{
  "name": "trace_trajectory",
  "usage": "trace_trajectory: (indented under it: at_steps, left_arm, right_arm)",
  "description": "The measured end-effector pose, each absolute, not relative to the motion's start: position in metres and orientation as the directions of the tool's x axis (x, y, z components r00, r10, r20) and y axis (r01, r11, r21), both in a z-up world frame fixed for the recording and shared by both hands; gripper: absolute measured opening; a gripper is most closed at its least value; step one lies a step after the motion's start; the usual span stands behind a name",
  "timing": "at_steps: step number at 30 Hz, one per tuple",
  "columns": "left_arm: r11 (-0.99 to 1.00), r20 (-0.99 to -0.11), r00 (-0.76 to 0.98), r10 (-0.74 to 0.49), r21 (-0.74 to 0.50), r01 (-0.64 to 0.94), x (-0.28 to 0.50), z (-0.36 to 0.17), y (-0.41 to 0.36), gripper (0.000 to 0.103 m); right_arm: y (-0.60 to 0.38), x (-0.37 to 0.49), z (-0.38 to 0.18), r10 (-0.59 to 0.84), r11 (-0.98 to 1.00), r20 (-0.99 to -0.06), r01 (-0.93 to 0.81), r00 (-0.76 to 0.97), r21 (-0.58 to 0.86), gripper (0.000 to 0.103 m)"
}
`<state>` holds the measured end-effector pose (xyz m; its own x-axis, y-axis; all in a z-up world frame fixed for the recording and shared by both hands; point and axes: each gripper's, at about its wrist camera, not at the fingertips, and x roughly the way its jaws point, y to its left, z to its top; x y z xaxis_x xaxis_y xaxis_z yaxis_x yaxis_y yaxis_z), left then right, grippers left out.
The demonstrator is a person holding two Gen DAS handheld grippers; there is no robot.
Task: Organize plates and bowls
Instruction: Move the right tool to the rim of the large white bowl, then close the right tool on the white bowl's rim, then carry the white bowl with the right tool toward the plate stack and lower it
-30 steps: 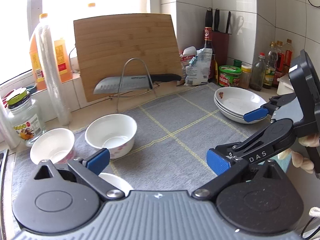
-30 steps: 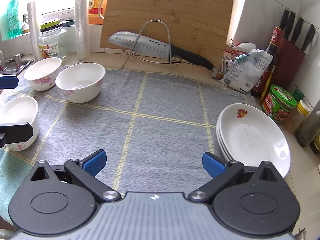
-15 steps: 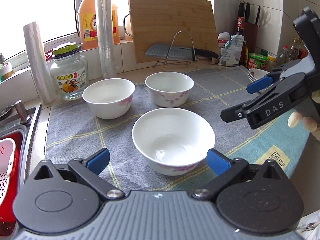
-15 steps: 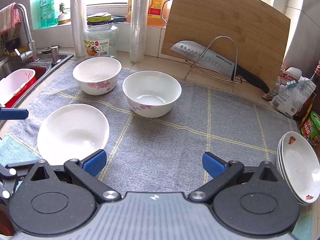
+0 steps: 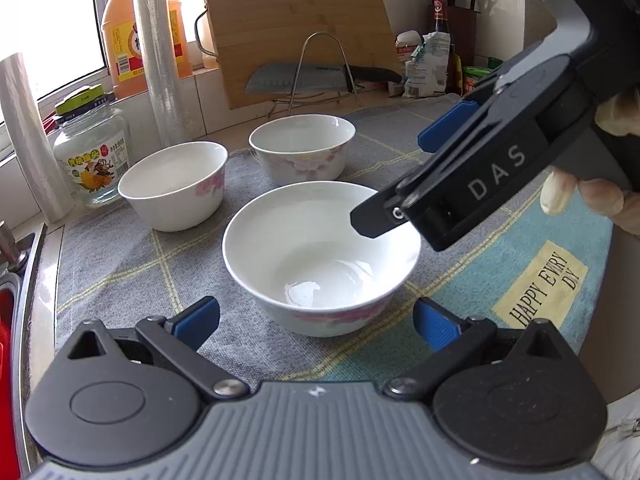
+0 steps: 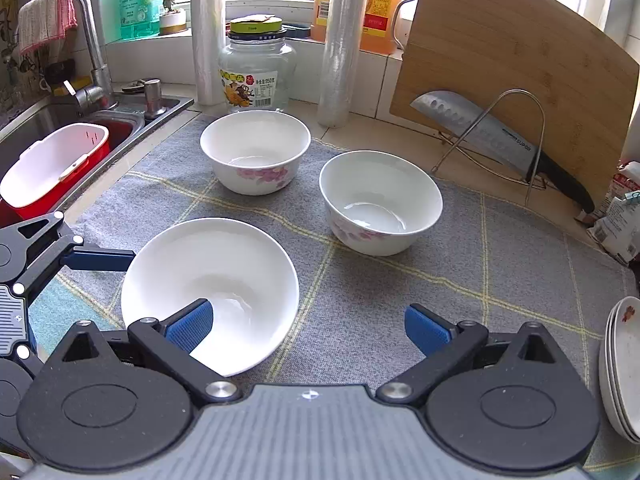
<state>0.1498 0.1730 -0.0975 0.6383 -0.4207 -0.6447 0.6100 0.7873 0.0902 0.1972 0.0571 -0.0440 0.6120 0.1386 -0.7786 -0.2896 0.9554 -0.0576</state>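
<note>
Three white bowls with pink flowers stand on a grey mat (image 6: pixel 400 292). The nearest bowl (image 5: pixel 320 264) sits just ahead of my open, empty left gripper (image 5: pixel 316 322). It also shows in the right wrist view (image 6: pixel 212 280), under the left finger of my open, empty right gripper (image 6: pixel 308 326). The right gripper also shows in the left wrist view (image 5: pixel 404 176), hanging over that bowl's right rim. The other two bowls, one at the left (image 6: pixel 256 148) and one at the right (image 6: pixel 380 200), stand further back. A stack of white plates (image 6: pixel 624 372) lies at the far right.
A sink (image 6: pixel 60 128) with a red and white basket (image 6: pixel 52 164) is at the left. A glass jar (image 6: pixel 256 76), two film rolls (image 6: pixel 336 40), an oil bottle (image 5: pixel 132 36), a cutting board (image 6: pixel 512 64) and a knife on a wire rack (image 6: pixel 492 140) line the back.
Both grippers have swung left, away from the plates and toward the bowls. The nearest bowl is now close in both views, and the right gripper has come over its rim.
</note>
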Motion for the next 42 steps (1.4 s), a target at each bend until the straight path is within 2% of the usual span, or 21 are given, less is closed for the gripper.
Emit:
trace_trajectory:
  at_steps: [6, 9, 19, 21, 24, 28, 42]
  left_arm:
    - [0.782, -0.646, 0.632, -0.428, 0.086, 0.617, 0.154, -0.099, 0.173, 0.102]
    - [0.784, -0.643, 0.633, -0.431, 0.081, 0.615, 0.156, -0.099, 0.174, 0.102]
    - [0.767, -0.631, 0.621, -0.465, 0.064, 0.639, 0.158, -0.096, 0.174, 0.099]
    - [0.764, -0.63, 0.621, -0.466, 0.068, 0.642, 0.159, -0.096, 0.174, 0.099]
    - [0.757, -0.629, 0.618, -0.471, 0.072, 0.65, 0.16, -0.096, 0.173, 0.098]
    - [0.745, -0.635, 0.61, -0.474, 0.081, 0.662, 0.16, -0.096, 0.172, 0.093]
    - [0.732, -0.639, 0.603, -0.478, 0.09, 0.676, 0.16, -0.092, 0.169, 0.092]
  right_arm:
    - [0.064, 0.212, -0.05, 0.205, 0.943, -0.79, -0.332, 0.577, 0.003, 0.101]
    - [0.065, 0.219, -0.054, 0.242, 0.937, -0.8, -0.346, 0.549, 0.046, 0.091]
    - [0.068, 0.232, -0.061, 0.305, 0.908, -0.826, -0.406, 0.475, 0.102, 0.079]
    - [0.069, 0.234, -0.061, 0.315, 0.903, -0.827, -0.416, 0.466, 0.11, 0.074]
    - [0.069, 0.237, -0.061, 0.336, 0.892, -0.829, -0.432, 0.447, 0.129, 0.07]
    - [0.07, 0.238, -0.061, 0.346, 0.885, -0.83, -0.445, 0.437, 0.135, 0.069]
    - [0.068, 0.238, -0.06, 0.358, 0.879, -0.83, -0.453, 0.426, 0.147, 0.068]
